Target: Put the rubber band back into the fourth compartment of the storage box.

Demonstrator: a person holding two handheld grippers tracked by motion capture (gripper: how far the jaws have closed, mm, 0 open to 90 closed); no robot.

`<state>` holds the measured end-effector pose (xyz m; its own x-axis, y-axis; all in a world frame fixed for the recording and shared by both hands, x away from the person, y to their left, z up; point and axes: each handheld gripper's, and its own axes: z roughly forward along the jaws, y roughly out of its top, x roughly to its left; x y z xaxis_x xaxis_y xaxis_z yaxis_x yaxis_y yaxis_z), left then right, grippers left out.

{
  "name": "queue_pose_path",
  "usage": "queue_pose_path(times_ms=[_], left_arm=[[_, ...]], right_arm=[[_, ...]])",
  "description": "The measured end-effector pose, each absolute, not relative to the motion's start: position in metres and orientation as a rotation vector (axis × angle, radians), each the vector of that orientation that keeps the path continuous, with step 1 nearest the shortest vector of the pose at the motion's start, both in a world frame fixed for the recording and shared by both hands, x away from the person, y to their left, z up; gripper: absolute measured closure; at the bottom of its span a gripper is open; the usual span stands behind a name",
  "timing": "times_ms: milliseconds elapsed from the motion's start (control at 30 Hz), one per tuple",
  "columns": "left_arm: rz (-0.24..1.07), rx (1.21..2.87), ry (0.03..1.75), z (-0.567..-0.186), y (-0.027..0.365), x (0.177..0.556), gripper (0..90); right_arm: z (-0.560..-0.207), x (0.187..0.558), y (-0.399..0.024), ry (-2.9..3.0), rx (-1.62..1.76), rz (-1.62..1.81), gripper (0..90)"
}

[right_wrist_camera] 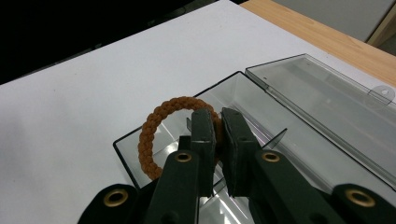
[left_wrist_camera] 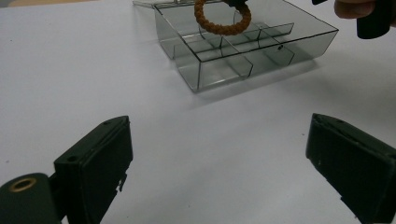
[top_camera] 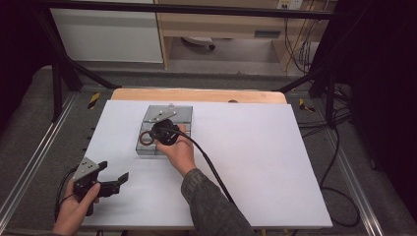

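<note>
- The right claw [right_wrist_camera: 217,135] is pinching a brown braided bracelet [right_wrist_camera: 156,128] between its nearly closed jaws; in the right gripper view the ring is hanging to the left of the jaws, over the near-left corner of a clear plastic compartment box [right_wrist_camera: 289,154].
- In the high view the right claw [top_camera: 156,132] is hovering over the box [top_camera: 184,114], with the bracelet [top_camera: 146,138] showing at the box's left side; the right hand [top_camera: 178,151] is reaching in from the near side, and a black cable [top_camera: 209,164] is trailing from it across the sheet.
- The box's hinged lid [right_wrist_camera: 322,95] is lying open and flat on the far side; thin dividers are splitting the inside into several compartments, as the left gripper view is showing [left_wrist_camera: 243,56]; whether the bracelet [left_wrist_camera: 223,18] is touching the box floor I cannot tell.
- The left claw [left_wrist_camera: 217,163] is standing wide open, its two black jaws well apart and holding nothing; it is pointing toward the box from the near side.
- In the high view the left claw [top_camera: 114,172] is sitting at the near-left corner of the white tabletop [top_camera: 265,162], held by the left hand [top_camera: 74,209], well apart from the box; a grey three-cornered plate [top_camera: 86,168] is riding on top of it.
</note>
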<state>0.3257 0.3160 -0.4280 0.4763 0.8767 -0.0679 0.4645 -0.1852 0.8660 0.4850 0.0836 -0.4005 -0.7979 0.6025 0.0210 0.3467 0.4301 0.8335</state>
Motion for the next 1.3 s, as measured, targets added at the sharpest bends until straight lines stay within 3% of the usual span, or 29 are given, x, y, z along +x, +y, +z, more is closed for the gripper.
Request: queue_pose_path(times_ms=[1300], left_arm=[[0.571,1.83,1.125,-0.428,0.315,0.326,6.7]], right_arm=[[-0.41,0.481,0.094,2.438,0.784,1.238,84.5]])
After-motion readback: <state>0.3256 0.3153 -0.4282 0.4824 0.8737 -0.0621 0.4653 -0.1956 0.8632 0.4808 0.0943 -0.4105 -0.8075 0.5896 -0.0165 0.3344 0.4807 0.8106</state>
